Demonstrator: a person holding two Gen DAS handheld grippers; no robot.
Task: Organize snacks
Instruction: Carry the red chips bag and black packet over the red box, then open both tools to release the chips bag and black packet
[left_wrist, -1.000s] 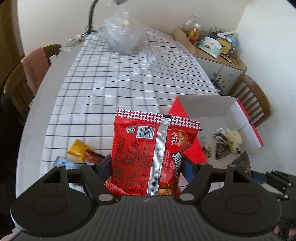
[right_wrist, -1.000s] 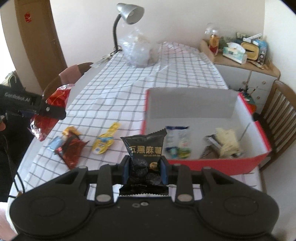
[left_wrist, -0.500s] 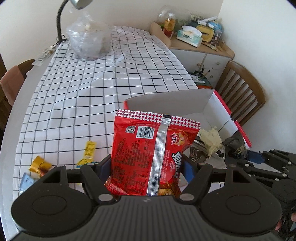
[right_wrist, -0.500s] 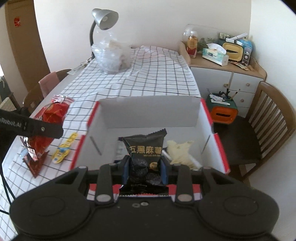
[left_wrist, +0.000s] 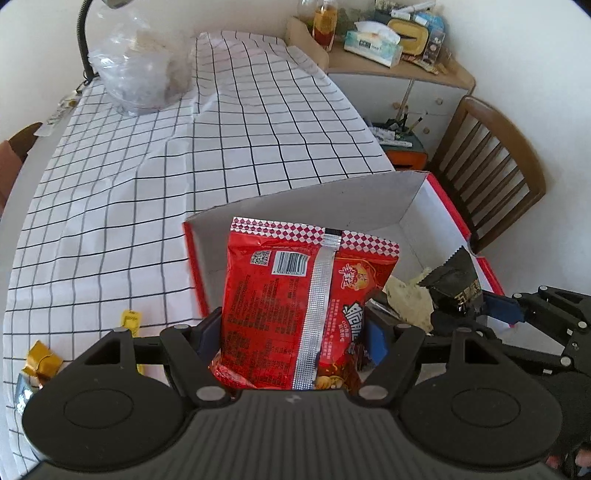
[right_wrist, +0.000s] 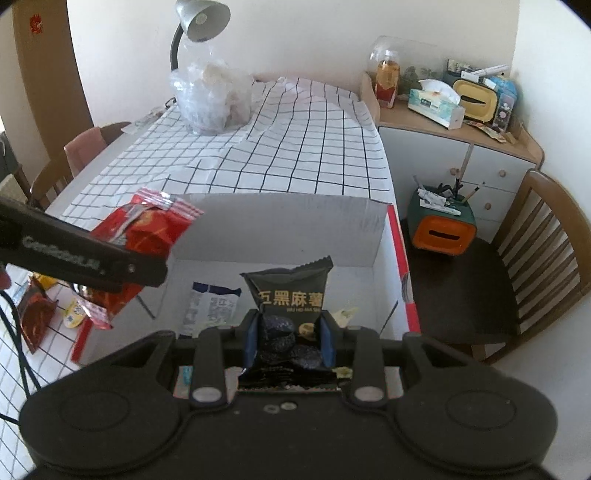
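My left gripper (left_wrist: 291, 328) is shut on a big red snack bag (left_wrist: 306, 295), held upright over the left part of the red-and-white box (left_wrist: 332, 199). The same red snack bag (right_wrist: 147, 236) shows at the left of the right wrist view. My right gripper (right_wrist: 290, 332) is shut on a small black snack packet (right_wrist: 291, 295) above the box (right_wrist: 280, 221), and that black packet (left_wrist: 454, 280) appears at the right of the left wrist view. Inside the box lie a blue-and-white packet (right_wrist: 210, 306) and a pale packet (left_wrist: 406, 295).
Loose snacks lie on the checked cloth left of the box: a gold wrapper (left_wrist: 40, 362), a yellow packet (left_wrist: 131, 319), a dark red packet (right_wrist: 33, 317). A clear plastic bag (right_wrist: 214, 99) and a lamp (right_wrist: 199, 22) stand at the far end. A wooden chair (right_wrist: 543, 266) and cabinet (right_wrist: 461, 147) are at the right.
Both grippers have moved right with their packets, from over the cloth to over the box. The loose snacks have slid to the left edge of both views.
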